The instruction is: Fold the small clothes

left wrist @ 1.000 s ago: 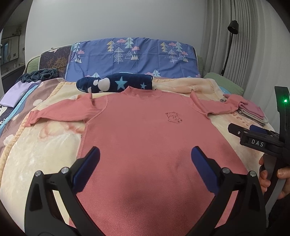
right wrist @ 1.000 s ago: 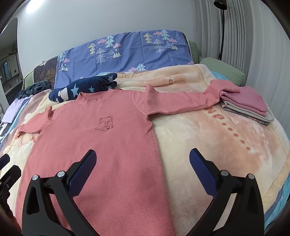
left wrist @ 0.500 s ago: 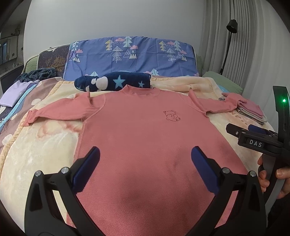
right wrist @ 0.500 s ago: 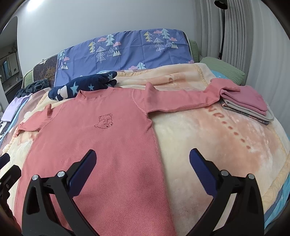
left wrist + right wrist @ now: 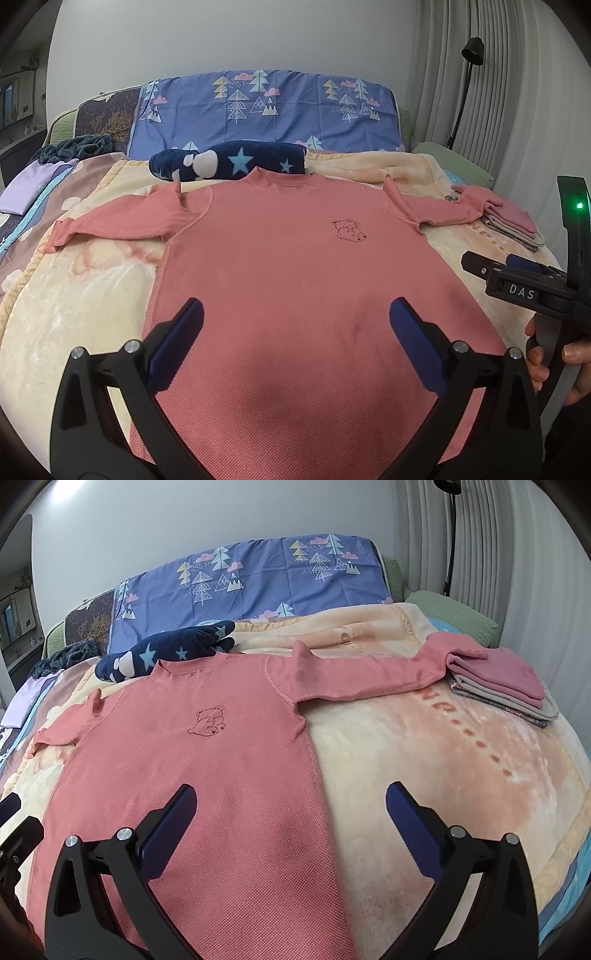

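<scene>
A pink long-sleeved shirt (image 5: 295,280) with a small bear outline on the chest lies flat, face up, on a peach blanket (image 5: 74,302), both sleeves spread out. It also shows in the right wrist view (image 5: 207,768). My left gripper (image 5: 295,332) is open and empty above the shirt's lower body. My right gripper (image 5: 290,812) is open and empty over the shirt's right side edge and the blanket (image 5: 424,757). The right gripper also shows at the right edge of the left wrist view (image 5: 524,280), held by a hand.
A stack of folded clothes (image 5: 506,681) lies at the right, touching the shirt's right cuff. A navy star-patterned cloth (image 5: 229,162) lies behind the collar. A purple tree-print pillow (image 5: 266,107) stands at the back. A lamp (image 5: 469,62) stands by the curtains.
Both grippers have pulled back and risen slightly; the shirt sits a little lower and farther in both views. The shirt has not moved. Both grippers stay open.
</scene>
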`<state>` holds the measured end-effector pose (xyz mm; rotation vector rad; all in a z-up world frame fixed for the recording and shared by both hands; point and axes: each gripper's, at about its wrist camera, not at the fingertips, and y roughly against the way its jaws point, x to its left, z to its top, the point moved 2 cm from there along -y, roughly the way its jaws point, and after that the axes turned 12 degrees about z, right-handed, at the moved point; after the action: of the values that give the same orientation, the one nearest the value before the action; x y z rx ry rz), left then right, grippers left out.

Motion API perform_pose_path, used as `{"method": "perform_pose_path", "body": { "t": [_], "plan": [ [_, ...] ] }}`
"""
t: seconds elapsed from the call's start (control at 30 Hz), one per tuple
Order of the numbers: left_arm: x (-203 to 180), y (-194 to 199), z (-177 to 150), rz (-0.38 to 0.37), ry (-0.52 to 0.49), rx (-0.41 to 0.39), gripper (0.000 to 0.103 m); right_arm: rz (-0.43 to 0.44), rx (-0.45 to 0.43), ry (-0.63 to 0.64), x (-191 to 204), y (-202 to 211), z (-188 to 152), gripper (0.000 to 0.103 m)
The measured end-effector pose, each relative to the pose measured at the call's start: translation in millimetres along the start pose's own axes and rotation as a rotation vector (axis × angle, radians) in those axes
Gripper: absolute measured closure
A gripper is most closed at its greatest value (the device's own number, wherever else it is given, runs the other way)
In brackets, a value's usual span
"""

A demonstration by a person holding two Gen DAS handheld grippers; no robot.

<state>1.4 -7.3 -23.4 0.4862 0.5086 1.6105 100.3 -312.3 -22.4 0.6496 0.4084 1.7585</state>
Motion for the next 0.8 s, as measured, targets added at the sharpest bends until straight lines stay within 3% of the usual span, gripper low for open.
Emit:
{"method": "perform_pose_path", "body": {
  "t": [0.8],
  "plan": [
    [0.7, -3.7, -2.0, -0.006, 0.008, 0.006, 0.002, -0.001, 0.005, -0.003, -1.2, -1.4, -1.2, 0.001]
  ]
}}
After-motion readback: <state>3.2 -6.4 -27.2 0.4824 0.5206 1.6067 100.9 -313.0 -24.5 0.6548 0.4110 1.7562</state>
